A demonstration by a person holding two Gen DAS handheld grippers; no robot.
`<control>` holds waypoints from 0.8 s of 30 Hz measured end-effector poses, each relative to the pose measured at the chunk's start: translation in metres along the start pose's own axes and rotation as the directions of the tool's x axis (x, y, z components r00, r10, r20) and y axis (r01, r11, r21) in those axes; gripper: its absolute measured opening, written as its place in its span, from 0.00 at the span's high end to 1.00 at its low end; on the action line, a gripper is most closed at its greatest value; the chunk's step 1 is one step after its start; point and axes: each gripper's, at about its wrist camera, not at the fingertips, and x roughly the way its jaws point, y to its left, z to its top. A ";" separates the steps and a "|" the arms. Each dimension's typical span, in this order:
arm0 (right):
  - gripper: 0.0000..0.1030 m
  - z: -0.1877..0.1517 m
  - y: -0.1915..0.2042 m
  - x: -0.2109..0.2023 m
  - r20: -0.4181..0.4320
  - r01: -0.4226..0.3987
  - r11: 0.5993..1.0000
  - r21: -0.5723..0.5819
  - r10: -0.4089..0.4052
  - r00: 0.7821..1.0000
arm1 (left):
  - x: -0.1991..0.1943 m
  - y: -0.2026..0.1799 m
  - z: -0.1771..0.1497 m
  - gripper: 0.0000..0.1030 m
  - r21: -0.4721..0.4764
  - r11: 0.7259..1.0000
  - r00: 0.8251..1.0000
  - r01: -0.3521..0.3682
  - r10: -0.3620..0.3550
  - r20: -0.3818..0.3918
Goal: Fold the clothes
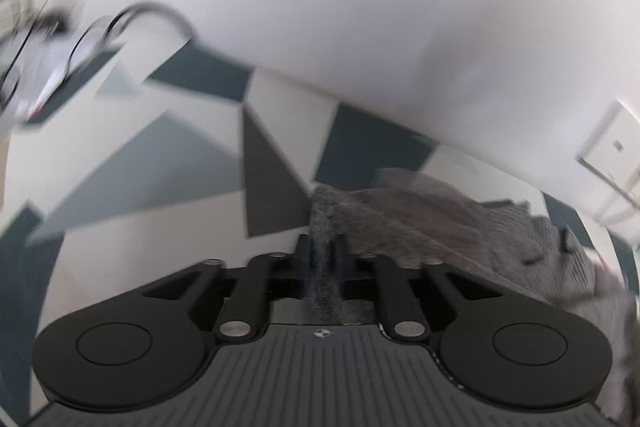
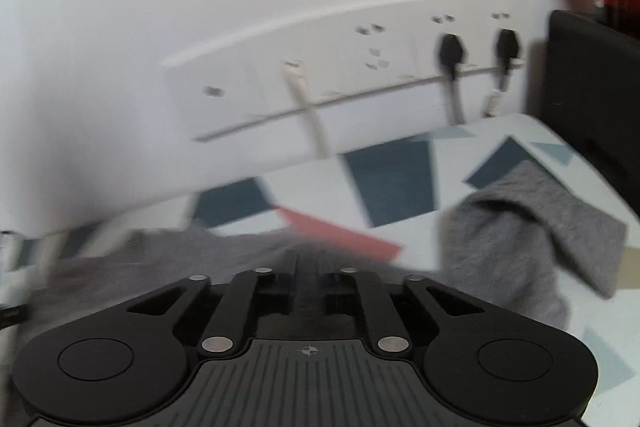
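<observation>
The left hand-held gripper (image 1: 323, 247) has its jaws drawn close, pinching a fold of the grey knitted garment (image 1: 440, 223); the rest of the cloth trails off to its right over the worktop (image 1: 132, 227), which wears a white cover with dark blue and grey triangles. Ahead of it rises a plain white wall (image 1: 340, 7), and far off to its left lies a dark cable (image 1: 152, 7), blurred. The right hand-held gripper (image 2: 308, 267) is also nearly pressed together, low over grey cloth; whether it grips the fabric I cannot tell. A second grey piece (image 2: 532, 235) lies crumpled to its right. Straight ahead a socket strip (image 2: 360, 67) on the wall carries two black plugs (image 2: 452, 51).
</observation>
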 end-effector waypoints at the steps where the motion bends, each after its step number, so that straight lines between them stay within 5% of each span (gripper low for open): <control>1: 0.77 0.000 -0.003 0.004 -0.027 -0.004 1.000 0.024 0.004 1.000 | -0.001 0.002 0.001 0.62 -0.015 1.000 1.000 -0.002 0.002 -0.001; 2: 0.76 -0.003 -0.007 0.003 -0.040 -0.016 0.999 0.047 0.018 0.999 | -0.003 0.005 0.002 0.45 -0.029 1.000 1.000 -0.004 0.004 -0.001; 3: 0.73 -0.007 -0.010 0.000 -0.044 -0.027 0.997 0.066 0.030 0.999 | -0.007 0.005 0.002 0.40 -0.019 1.000 1.000 -0.013 0.013 0.001; 11: 0.66 -0.035 -0.019 -0.025 -0.078 -0.117 0.971 0.208 0.136 0.988 | -0.054 0.004 -0.018 0.35 0.141 0.987 0.997 0.080 -0.081 0.006; 18: 0.60 -0.037 -0.018 -0.007 -0.056 -0.151 0.933 0.326 0.179 0.982 | -0.081 -0.007 -0.068 0.27 0.433 0.897 0.996 0.089 -0.076 -0.047; 21: 0.93 -0.030 -0.016 0.000 -0.067 -0.163 0.930 0.330 0.195 0.978 | -0.072 -0.009 -0.075 0.27 0.458 0.886 0.996 0.071 -0.041 -0.075; 24: 0.93 -0.020 -0.012 -0.010 -0.026 -0.203 0.930 0.307 0.221 0.975 | -0.063 -0.007 -0.071 0.26 0.422 0.905 0.996 0.057 -0.023 -0.086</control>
